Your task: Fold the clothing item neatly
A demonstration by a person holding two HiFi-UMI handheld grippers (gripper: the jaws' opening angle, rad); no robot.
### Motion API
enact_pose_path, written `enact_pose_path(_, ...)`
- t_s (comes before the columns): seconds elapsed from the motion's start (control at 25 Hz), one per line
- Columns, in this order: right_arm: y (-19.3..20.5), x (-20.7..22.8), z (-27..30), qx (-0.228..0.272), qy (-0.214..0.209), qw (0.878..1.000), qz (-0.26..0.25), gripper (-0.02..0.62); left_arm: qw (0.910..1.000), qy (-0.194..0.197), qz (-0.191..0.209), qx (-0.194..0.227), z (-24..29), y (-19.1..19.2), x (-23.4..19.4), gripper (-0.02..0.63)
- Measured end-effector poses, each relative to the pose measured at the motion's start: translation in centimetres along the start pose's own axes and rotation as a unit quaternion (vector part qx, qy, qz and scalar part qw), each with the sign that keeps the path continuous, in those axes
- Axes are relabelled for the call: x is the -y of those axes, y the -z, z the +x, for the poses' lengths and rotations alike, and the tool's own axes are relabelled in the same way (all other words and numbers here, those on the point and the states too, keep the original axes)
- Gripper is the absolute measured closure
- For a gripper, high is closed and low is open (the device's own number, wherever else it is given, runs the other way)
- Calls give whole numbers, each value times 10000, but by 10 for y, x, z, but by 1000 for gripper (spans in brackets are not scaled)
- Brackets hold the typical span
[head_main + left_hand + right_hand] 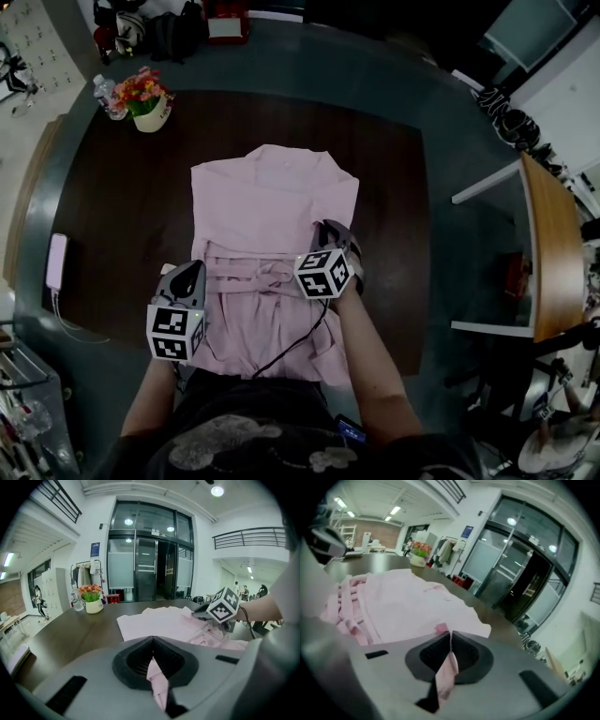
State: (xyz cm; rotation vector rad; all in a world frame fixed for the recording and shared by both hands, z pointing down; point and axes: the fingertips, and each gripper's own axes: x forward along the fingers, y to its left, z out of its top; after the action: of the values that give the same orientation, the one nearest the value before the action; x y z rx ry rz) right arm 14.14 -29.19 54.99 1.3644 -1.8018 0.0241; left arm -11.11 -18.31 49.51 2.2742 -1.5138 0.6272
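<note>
The pink garment (272, 202) lies spread flat on the dark bench (112, 206) in front of the person. The left gripper (152, 654) has its jaws pressed together on a fold of the pink cloth at the garment's near left edge. The right gripper (450, 651) has its jaws closed on a strip of the same cloth at the garment's right edge.

We cannot see the near hem of the pink garment (267, 202), covered by the person's torso (253, 422); print on the bottle (106, 95) is too small to read.

Garment (272, 211) on table (122, 206) (flowerpot (148, 112) behind, phone (56, 261) left)
</note>
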Motion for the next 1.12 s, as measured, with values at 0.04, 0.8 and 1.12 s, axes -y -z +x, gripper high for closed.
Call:
enact_pose_path(0.04, 1, 13, -1, 39, 143, 9995, 277, 588, 10000, -42, -18, -11, 0, 0, -1, 597)
enact_pose_path(0.8, 58, 99, -72, 1412, 688, 9417, 2975, 597, 9990, -350, -274, 84, -35, 34, 1, 597)
enact_pose_path(1.12, 69, 46, -221, 2884, 35, 8624, 4160, 597, 9968, 302, -361, 641, -100, 63, 16, 597)
